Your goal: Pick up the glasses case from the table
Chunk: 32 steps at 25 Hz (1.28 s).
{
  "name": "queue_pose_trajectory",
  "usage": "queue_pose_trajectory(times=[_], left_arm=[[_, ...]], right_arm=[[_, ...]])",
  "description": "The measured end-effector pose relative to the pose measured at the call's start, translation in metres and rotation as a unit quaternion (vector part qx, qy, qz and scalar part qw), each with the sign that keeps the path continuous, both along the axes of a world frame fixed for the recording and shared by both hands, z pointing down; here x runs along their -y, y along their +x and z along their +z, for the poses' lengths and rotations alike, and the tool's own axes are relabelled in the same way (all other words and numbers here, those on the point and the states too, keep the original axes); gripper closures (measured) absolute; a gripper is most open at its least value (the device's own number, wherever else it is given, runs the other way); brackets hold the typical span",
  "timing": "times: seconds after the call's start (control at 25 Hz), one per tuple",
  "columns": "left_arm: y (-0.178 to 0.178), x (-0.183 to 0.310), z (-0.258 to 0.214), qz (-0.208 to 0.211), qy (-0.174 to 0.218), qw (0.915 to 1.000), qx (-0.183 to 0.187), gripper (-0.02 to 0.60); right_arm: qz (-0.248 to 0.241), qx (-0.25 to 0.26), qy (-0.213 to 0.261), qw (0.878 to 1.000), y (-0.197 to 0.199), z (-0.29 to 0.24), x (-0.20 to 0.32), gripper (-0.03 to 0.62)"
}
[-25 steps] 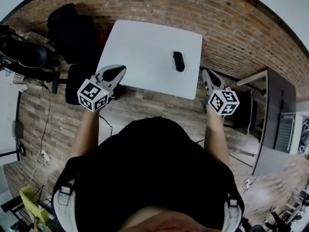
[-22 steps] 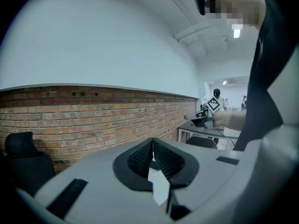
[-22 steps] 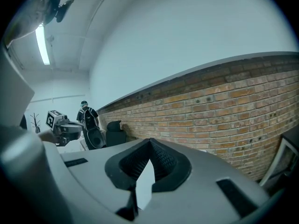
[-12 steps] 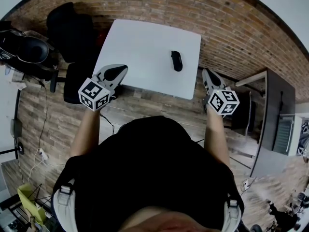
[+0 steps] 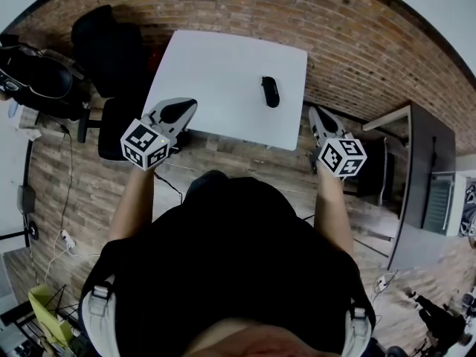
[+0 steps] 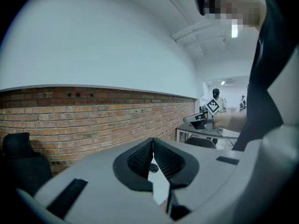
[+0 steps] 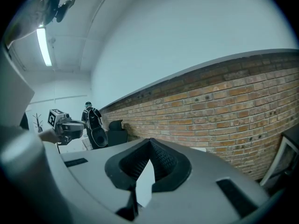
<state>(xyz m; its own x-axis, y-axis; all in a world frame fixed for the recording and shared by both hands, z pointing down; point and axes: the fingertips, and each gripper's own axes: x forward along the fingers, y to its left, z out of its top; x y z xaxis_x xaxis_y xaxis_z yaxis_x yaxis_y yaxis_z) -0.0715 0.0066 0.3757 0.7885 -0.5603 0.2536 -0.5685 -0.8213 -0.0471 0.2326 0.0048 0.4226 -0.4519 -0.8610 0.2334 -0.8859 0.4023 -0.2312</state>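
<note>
The black glasses case (image 5: 270,91) lies on the right half of the white table (image 5: 216,73), its long side pointing away from me. My left gripper (image 5: 186,106) hovers at the table's near left edge, shut and empty. My right gripper (image 5: 314,113) is off the table's near right corner, below and right of the case, also shut with nothing in it. In the left gripper view the left gripper (image 6: 152,140) has its pads meeting at the tips, and a small dark oval shows through the gap beneath. The right gripper (image 7: 150,140) looks the same in its own view.
A black office chair (image 5: 110,47) stands beyond the table's left side, with another dark seat (image 5: 119,125) under the near left corner. Black bags (image 5: 37,80) sit at far left. A dark desk (image 5: 424,169) stands to the right. A brick wall (image 7: 224,106) runs behind.
The table and case sit slightly further left in the head view. The left gripper has edged a little toward the table. Both grippers stay shut.
</note>
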Motion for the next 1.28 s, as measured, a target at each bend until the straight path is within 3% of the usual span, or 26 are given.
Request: queue_pose_trajectory(times=[0.48,1.28], left_arm=[[0.002,0.002,0.001,0.002,-0.003,1.0,-0.004,0.572],[0.01,0.046,0.021,0.017,-0.02,0.9996,-0.008,0.572]], right_arm=[[-0.003,-0.01,-0.006,1.0,-0.001,-0.002,-0.001,0.579],[0.004,-0.018,-0.024,1.0,0.001,0.012,0.032,0.579]])
